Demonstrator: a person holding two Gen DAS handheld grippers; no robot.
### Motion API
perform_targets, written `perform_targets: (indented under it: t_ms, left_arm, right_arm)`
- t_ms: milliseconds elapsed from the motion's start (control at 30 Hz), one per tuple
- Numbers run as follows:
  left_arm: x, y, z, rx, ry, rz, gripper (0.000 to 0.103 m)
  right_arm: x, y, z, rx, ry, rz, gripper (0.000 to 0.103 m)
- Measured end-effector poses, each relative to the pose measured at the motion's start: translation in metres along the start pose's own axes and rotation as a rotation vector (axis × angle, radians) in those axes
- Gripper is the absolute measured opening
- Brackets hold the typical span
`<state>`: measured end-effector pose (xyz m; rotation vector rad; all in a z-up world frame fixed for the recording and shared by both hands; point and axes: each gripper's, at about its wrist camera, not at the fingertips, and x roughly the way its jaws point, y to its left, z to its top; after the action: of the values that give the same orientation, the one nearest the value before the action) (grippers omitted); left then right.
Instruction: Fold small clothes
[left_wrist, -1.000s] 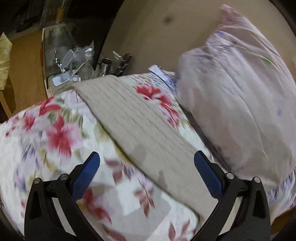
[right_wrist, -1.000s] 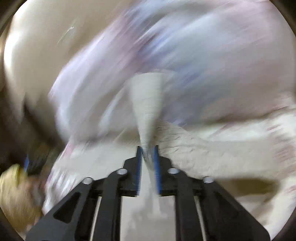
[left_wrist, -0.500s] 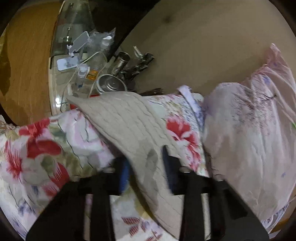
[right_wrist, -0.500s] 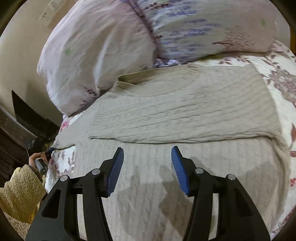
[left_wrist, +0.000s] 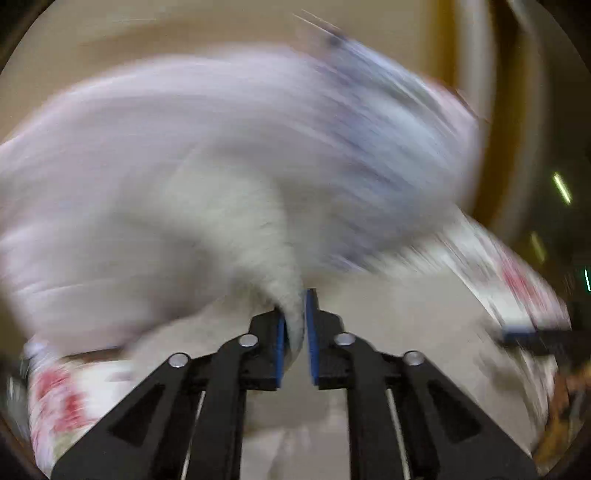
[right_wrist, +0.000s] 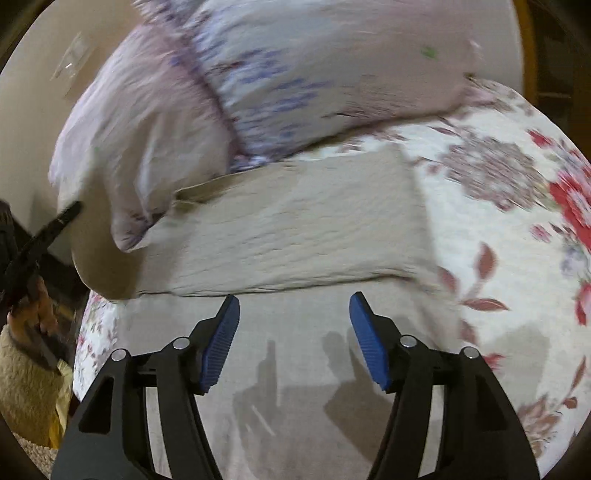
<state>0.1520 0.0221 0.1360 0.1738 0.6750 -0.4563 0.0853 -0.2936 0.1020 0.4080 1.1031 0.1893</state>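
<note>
A beige knitted sweater (right_wrist: 295, 229) lies on a floral bedspread (right_wrist: 517, 277), one part folded over the body, its far edge against the pillows. My right gripper (right_wrist: 293, 328) is open and empty, just above the sweater's near part. In the blurred left wrist view my left gripper (left_wrist: 295, 332) is shut on a beige fold of the sweater (left_wrist: 273, 251), which rises lifted from between its blue pads. In the right wrist view the left gripper (right_wrist: 40, 240) shows as a dark shape at the left edge, beside a raised sweater flap (right_wrist: 99, 266).
Two pale lilac pillows (right_wrist: 258, 81) lie against the headboard behind the sweater. A beige wall (right_wrist: 33, 122) stands at the left. A person's hand and tan fleece sleeve (right_wrist: 26, 384) are at the lower left. The bed's edge curves down at the right.
My left gripper has shut on the sweater's edge and swung it up and over fast, blurring its view. My right gripper let go, opened and stays over the sweater.
</note>
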Motion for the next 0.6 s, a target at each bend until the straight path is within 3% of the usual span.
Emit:
perform_targets:
  t_ms: [67, 133, 267, 433, 533, 567, 600]
  left_arm:
    - [0.035, -0.054, -0.012, 0.102, 0.140, -0.054, 0.014]
    - [0.037, -0.059, -0.029, 0.077, 0.175, -0.059, 0.016]
    - [-0.007, -0.002, -0.078, -0.187, 0.204, 0.041, 0.058]
    - [-0.048, 0.045, -0.160, -0.433, 0.332, 0.126, 0.059]
    - [-0.065, 0.046, -0.203, -0.574, 0.370, 0.085, 0.050]
    - [-0.071, 0.042, -0.216, -0.620, 0.376, 0.048, 0.041]
    - [-0.074, 0.036, -0.222, -0.648, 0.378, 0.022, 0.039]
  right_arm:
    - [-0.002, -0.018, -0.001, 0.036, 0.020, -0.014, 0.064]
    - [-0.009, -0.032, -0.003, 0.070, 0.030, -0.013, 0.064]
    - [-0.028, -0.068, -0.022, 0.133, 0.076, 0.002, 0.064]
    - [-0.035, -0.095, -0.063, 0.233, 0.210, 0.106, 0.056]
    - [-0.037, -0.100, -0.090, 0.267, 0.277, 0.178, 0.049]
    - [-0.037, -0.101, -0.096, 0.283, 0.296, 0.207, 0.038]
    - [-0.035, -0.102, -0.103, 0.313, 0.330, 0.256, 0.028]
